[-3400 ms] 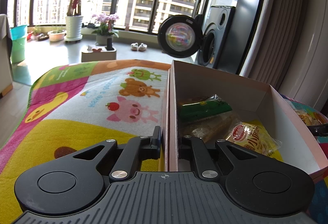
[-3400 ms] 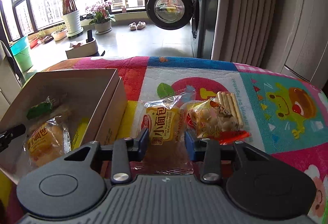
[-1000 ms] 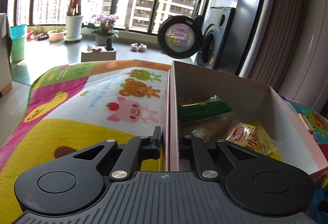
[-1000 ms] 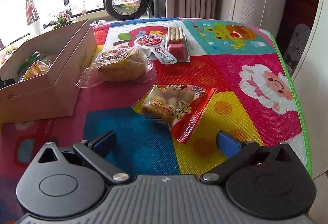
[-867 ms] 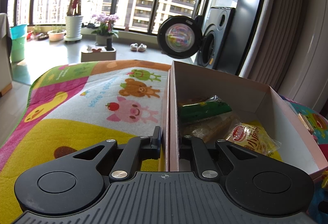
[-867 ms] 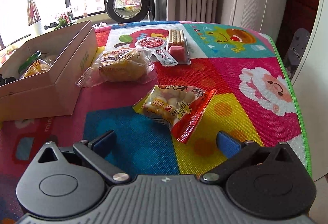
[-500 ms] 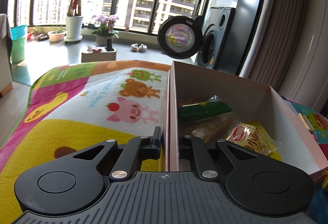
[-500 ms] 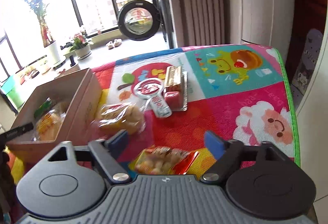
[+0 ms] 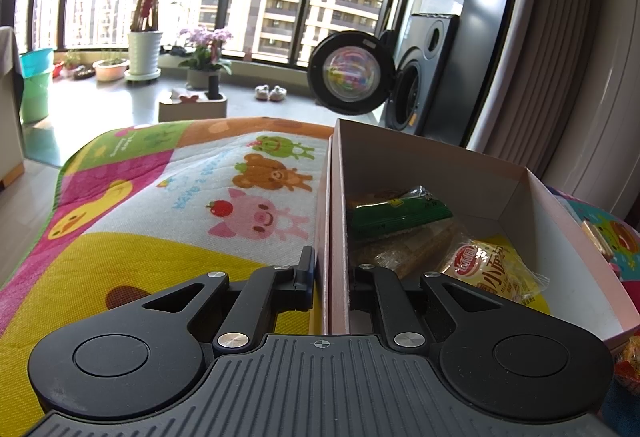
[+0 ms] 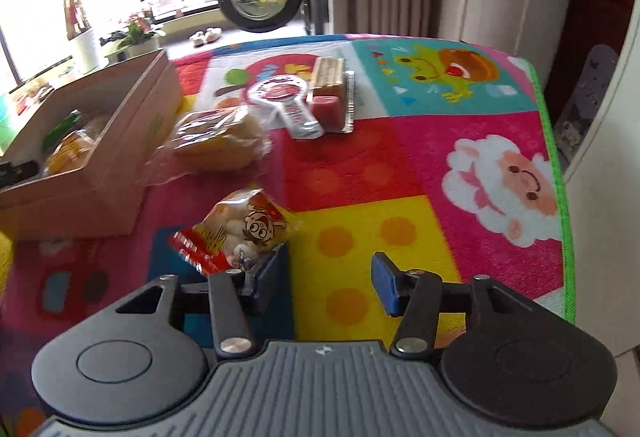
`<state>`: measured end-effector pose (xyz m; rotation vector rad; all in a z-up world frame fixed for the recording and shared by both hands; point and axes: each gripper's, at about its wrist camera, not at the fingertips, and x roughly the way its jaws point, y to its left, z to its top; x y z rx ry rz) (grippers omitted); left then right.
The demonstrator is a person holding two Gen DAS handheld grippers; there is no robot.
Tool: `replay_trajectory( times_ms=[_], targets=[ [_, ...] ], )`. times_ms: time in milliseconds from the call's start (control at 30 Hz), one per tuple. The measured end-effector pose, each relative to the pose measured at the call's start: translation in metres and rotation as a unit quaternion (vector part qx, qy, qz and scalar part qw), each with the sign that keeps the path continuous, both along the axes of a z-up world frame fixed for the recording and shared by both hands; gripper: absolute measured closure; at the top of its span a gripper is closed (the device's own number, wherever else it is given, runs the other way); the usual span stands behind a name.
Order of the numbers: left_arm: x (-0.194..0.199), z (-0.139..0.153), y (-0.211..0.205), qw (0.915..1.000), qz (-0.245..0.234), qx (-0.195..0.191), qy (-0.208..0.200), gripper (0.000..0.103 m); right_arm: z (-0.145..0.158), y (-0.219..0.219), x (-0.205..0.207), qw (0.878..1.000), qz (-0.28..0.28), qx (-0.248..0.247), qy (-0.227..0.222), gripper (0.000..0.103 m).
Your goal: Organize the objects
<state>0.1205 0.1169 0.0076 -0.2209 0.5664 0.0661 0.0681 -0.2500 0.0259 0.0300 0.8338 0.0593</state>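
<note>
My left gripper [image 9: 332, 277] is shut on the near left wall of the open cardboard box [image 9: 440, 165]. Inside lie a green packet [image 9: 396, 217], a brown cake [image 9: 400, 249] and a yellow bread pack [image 9: 492, 269]. In the right wrist view, my right gripper [image 10: 328, 277] stands open low over the play mat, with nothing between its fingers. A red snack bag [image 10: 236, 229] is tipped up against the outer side of its left finger. Farther off lie a bread pack [image 10: 216, 141] and a biscuit-stick tray [image 10: 332, 93] with its lid peeled back, beside the box [image 10: 100, 141].
The colourful play mat [image 10: 400, 165] covers the table; its green right edge [image 10: 556, 157] runs close to a white wall. Beyond the table stands a washing machine with its round door [image 9: 348, 73] open, and potted plants [image 9: 144, 49] line the window.
The right gripper has swung low and close to the red snack bag, its jaws narrower than a second ago; the bag now stands tipped at the left finger. The left gripper has not moved.
</note>
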Motion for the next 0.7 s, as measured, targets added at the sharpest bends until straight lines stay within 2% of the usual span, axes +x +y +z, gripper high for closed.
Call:
replay_trajectory(
  times_ms=[33, 100, 167, 267, 333, 633, 700],
  targets=[
    [0.000, 0.000, 0.000, 1.0000, 0.000, 0.000, 0.000, 0.091, 0.005, 0.004, -0.003, 1.000, -0.001, 0.003, -0.009, 0.044],
    [0.000, 0.000, 0.000, 1.0000, 0.000, 0.001, 0.000, 0.091, 0.011, 0.005, -0.005, 0.999, -0.011, 0.025, -0.019, 0.017],
    [0.000, 0.000, 0.000, 1.0000, 0.000, 0.000, 0.000, 0.091, 0.015, 0.003, -0.001, 0.997, -0.022, 0.068, -0.013, 0.011],
    [0.000, 0.001, 0.000, 1.0000, 0.000, 0.002, 0.000, 0.091, 0.009, 0.003, 0.008, 0.992, -0.031, 0.120, 0.016, 0.007],
    [-0.001, 0.002, 0.000, 1.0000, 0.000, 0.005, -0.001, 0.091, 0.000, 0.009, 0.015, 0.990, -0.032, 0.135, 0.033, 0.007],
    [-0.001, 0.002, 0.000, 1.0000, 0.000, 0.005, -0.001, 0.091, -0.015, 0.038, 0.036, 0.999, -0.016, 0.046, -0.001, 0.009],
    [-0.001, 0.002, 0.000, 1.0000, 0.000, 0.005, -0.001, 0.092, -0.016, 0.041, 0.037, 1.000, -0.009, 0.026, -0.011, 0.018]
  ],
)
